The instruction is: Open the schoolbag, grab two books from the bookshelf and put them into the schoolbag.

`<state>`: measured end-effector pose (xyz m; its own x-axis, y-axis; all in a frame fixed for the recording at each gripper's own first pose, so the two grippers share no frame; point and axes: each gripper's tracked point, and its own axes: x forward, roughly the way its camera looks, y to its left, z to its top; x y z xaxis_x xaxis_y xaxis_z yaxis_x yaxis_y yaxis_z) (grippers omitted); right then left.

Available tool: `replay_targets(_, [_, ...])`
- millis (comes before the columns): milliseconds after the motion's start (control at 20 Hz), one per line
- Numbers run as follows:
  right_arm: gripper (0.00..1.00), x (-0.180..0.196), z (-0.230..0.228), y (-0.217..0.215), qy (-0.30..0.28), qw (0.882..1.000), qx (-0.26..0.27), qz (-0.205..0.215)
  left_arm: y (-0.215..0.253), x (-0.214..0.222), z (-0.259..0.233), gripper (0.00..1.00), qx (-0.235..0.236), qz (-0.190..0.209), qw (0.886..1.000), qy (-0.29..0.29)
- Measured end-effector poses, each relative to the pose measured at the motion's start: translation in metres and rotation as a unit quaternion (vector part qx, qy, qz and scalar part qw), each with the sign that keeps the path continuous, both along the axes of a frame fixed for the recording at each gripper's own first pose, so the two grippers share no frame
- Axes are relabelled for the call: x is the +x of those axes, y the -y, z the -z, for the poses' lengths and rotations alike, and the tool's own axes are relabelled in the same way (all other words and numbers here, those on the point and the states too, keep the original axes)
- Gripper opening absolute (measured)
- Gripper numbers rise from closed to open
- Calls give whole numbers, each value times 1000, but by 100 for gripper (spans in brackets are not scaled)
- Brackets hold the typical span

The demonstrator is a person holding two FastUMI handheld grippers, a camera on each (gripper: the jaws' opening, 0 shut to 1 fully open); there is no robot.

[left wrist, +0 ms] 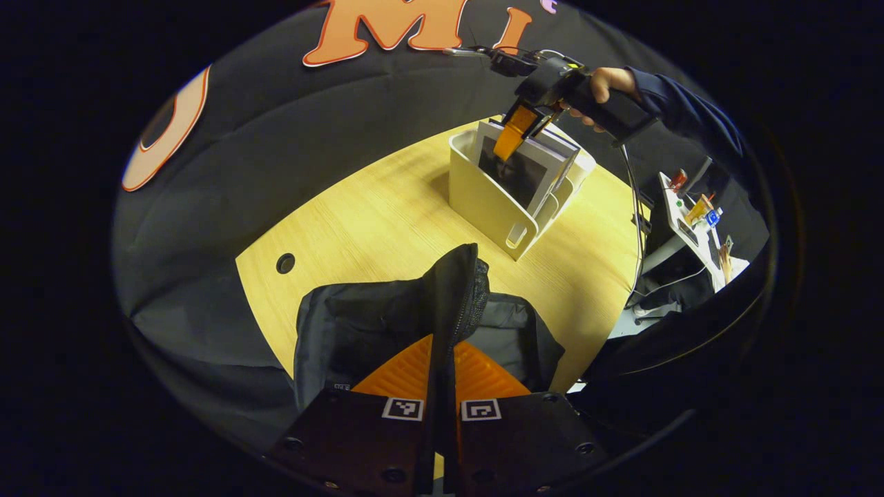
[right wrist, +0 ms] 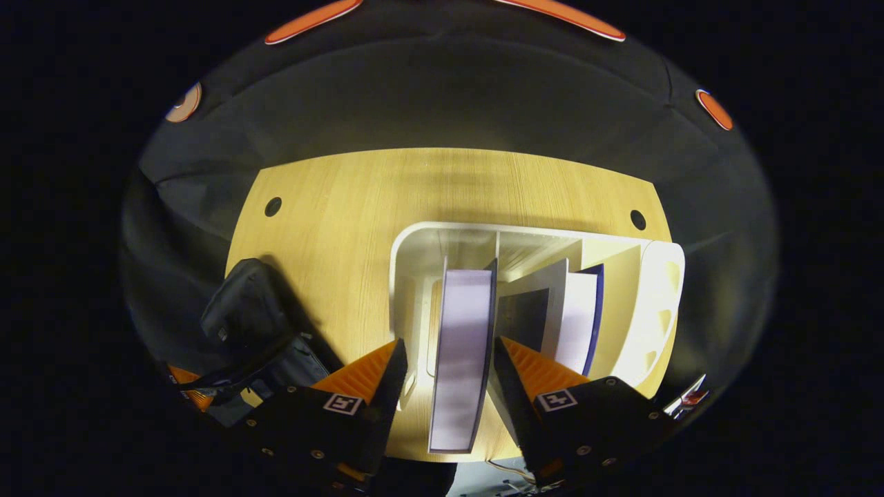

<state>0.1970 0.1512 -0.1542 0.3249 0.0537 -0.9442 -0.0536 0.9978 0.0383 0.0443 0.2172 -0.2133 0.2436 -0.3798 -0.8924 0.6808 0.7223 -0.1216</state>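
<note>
Right gripper (right wrist: 449, 366) hangs over the bookshelf (right wrist: 414, 241) on the counter (right wrist: 331, 207), jaws apart straddling an upright book (right wrist: 461, 345), spine parallel to them; left gripper (left wrist: 443, 359) clamps the schoolbag (left wrist: 359, 324) flap.

Black schoolbag (left wrist: 359, 324) lies on the table; books (right wrist: 461, 345) stand upright in white bookshelf (right wrist: 414, 241).

overhead light, bright table (right wrist: 359, 207) | dim surroundings | strong fisheye edge bending | sharp focus
</note>
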Motion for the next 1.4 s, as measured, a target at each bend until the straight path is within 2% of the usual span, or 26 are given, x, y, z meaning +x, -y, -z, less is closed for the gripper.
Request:
replay_targets(50, [72, 1, 4, 1, -4, 1000, -6, 2, 1, 1, 0, 6, -1, 2, 1000, 0])
replay_targets(100, [63, -1, 6, 2, -10, 1000, -11, 7, 3, 3, 1, 6, -2, 1, 1000, -2])
replay_targets(150, [65, -1, 4, 2, -14, 1000, -11, 14, 4, 4, 3, 6, -3, 3, 1000, -3])
replay_targets(200, [42, -3, 11, 3, -19, 1000, -6, 21, 5, 5, 4, 6, -5, 2, 1000, -5])
replay_targets(250, [40, -6, 8, 3, -21, 999, -4, 24, 6, 6, 5, 6, -7, 3, 1000, -7])
replay_targets(300, [45, -10, 6, 3, -22, 999, -4, 25, 7, 8, 6, 6, -8, 4, 1000, -10])
replay_targets(350, [37, -14, 4, 2, -22, 1000, -3, 22, 8, 9, 8, 6, -9, 6, 1000, -12])
replay_targets(550, [37, -37, -16, -2, -14, 1000, -6, 10, 14, 11, 8, 6, -10, 21, 1000, -10])
replay_targets(750, [35, -62, -34, 4, 2, 1000, 2, 22, 23, 7, 8, 6, -13, 37, 999, -5])
replay_targets(1200, [35, -160, -45, 25, 0, 998, 28, 47, 45, 3, 10, 6, -24, 54, 998, -6])
replay_targets(1400, [35, -198, -45, 29, 2, 996, 58, 68, 59, -1, 13, 6, -24, 62, 998, -7])
